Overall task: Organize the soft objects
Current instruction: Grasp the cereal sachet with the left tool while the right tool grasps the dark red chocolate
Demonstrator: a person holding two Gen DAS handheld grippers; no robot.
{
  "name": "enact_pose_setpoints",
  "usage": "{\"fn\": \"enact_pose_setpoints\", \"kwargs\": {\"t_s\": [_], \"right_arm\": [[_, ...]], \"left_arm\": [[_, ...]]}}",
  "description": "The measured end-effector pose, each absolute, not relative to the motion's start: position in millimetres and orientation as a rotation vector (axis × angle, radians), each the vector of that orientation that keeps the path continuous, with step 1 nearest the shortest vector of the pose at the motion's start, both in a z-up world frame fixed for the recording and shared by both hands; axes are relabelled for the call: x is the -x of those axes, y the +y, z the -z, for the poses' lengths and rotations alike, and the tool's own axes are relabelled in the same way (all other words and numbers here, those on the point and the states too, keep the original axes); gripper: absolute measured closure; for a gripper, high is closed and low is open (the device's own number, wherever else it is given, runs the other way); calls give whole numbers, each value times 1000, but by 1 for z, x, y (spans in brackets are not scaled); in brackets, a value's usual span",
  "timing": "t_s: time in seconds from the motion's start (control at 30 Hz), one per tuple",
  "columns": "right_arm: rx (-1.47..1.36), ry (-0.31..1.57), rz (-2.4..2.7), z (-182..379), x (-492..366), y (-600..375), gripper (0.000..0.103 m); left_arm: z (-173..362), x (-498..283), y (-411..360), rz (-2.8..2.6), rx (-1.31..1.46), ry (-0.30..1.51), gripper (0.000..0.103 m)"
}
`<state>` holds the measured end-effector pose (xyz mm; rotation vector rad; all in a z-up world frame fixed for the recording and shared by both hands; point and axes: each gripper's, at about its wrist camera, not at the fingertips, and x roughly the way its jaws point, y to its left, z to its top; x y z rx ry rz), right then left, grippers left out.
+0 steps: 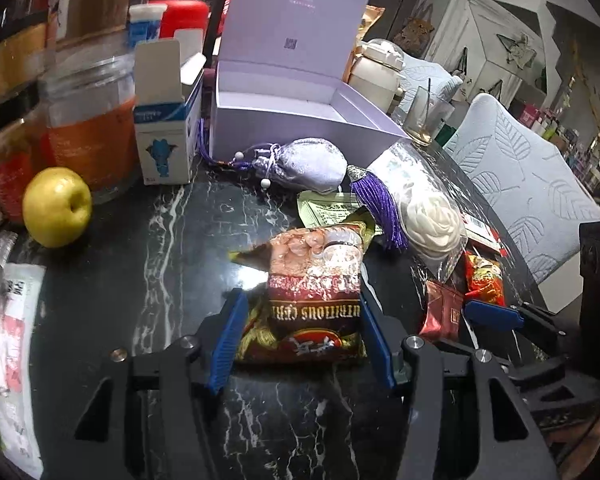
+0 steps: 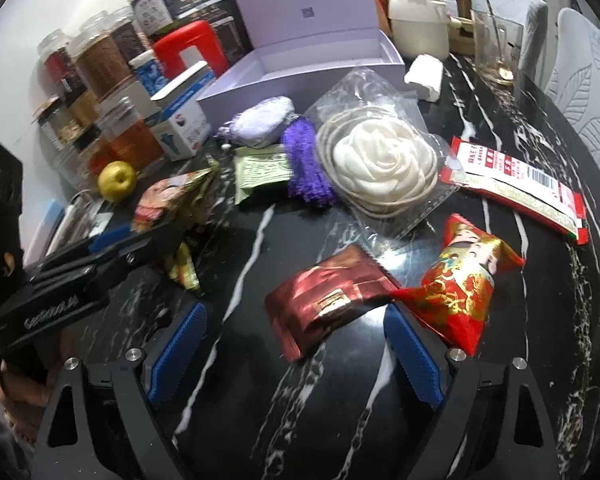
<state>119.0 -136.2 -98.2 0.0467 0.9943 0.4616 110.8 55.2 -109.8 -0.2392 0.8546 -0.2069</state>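
cereal packet [image 1: 314,300] | clamped between left hand-held gripper [image 1: 300,336] pads; on table [image 1: 140,280]

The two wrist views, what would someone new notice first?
Probably the left gripper shut on a cereal packet at the near edge of the black marble table. Behind it an open lilac box stands empty. The right gripper hangs open by a dark red foil packet.
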Motion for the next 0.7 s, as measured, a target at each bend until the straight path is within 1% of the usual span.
{"fn": "enact_pose_setpoints", "kwargs": {"t_s": [0.07,0.23,0.27,0.33,0.4,0.43,0.47,0.5,0.63,0.7], "right_arm": [[-33,991,-430,99,-124,-135,11],[-19,977,-403,100,-130,-130,17],[-6,973,-399,100,-130,-128,19],[23,963,-395,100,-130,-125,27],[41,955,-388,100,-129,-125,42],[48,949,-380,100,-128,-126,47],[55,944,-373,100,-127,-128,56],[57,940,-372,100,-127,-130,60],[44,942,-390,100,-125,-137,61],[31,939,-390,100,-122,-138,58]], "left_arm": [[113,-116,57,223,273,870,48],[117,-124,57,236,315,883,47],[118,-125,55,235,311,887,47],[118,-127,53,231,300,884,47],[118,-128,51,224,286,882,47],[118,-128,50,218,277,879,47],[118,-129,49,212,268,876,47],[119,-130,49,210,261,875,47],[118,-134,42,182,211,871,47],[118,-137,42,173,204,872,47]]}}
